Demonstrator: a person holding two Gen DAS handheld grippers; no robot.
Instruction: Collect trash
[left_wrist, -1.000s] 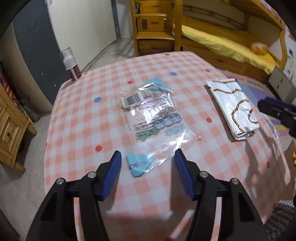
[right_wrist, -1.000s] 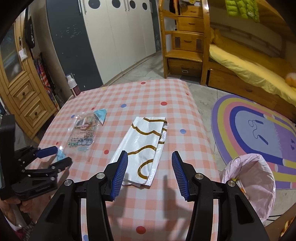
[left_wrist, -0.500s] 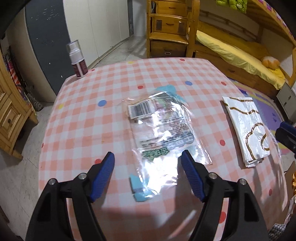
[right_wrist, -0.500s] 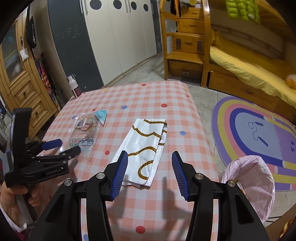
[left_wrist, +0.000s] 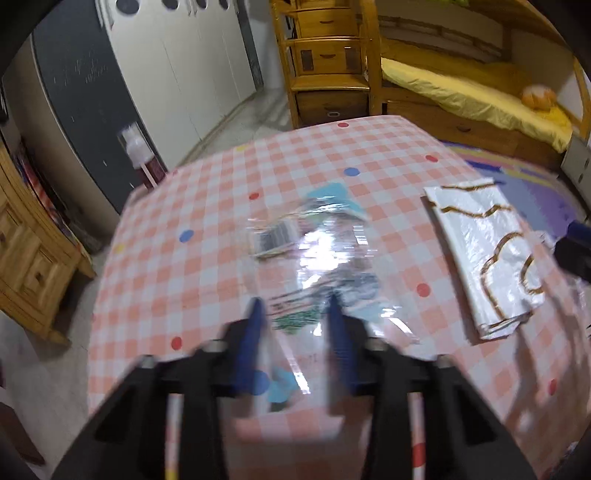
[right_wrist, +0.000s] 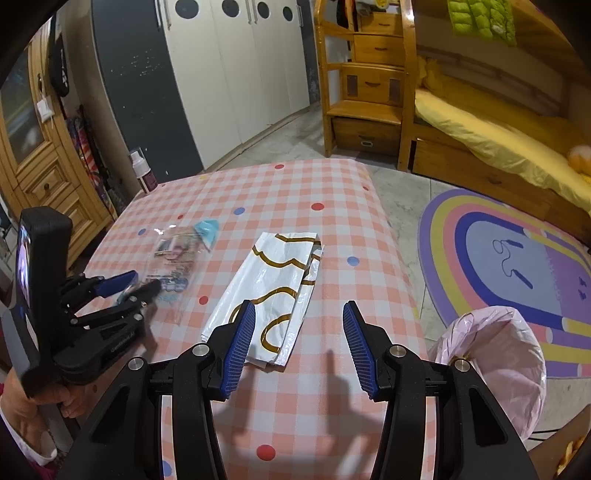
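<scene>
A clear plastic wrapper (left_wrist: 325, 251) with a barcode lies crumpled on the pink checked table (left_wrist: 166, 280). My left gripper (left_wrist: 293, 306) is closing on its near end, and the film bunches up between the blue pads. The right wrist view shows the same grip (right_wrist: 146, 281) on the wrapper (right_wrist: 177, 258). One blue paper scrap (left_wrist: 280, 391) lies under the left gripper, another (right_wrist: 208, 227) at the wrapper's far end. A folded white bag with gold lines (right_wrist: 273, 280) lies just ahead of my right gripper (right_wrist: 299, 306), which hangs open and empty above the table.
A bin lined with a pink bag (right_wrist: 495, 354) stands on the floor off the table's right edge. A spray bottle (right_wrist: 142, 173) stands at the far left corner. A wooden cabinet (right_wrist: 44, 177) is on the left, a bunk bed with stairs (right_wrist: 369, 110) behind.
The left gripper moved forward over the wrapper's near end, opened a little wider, then closed on it; the wrapper crumpled. The right gripper stayed still.
</scene>
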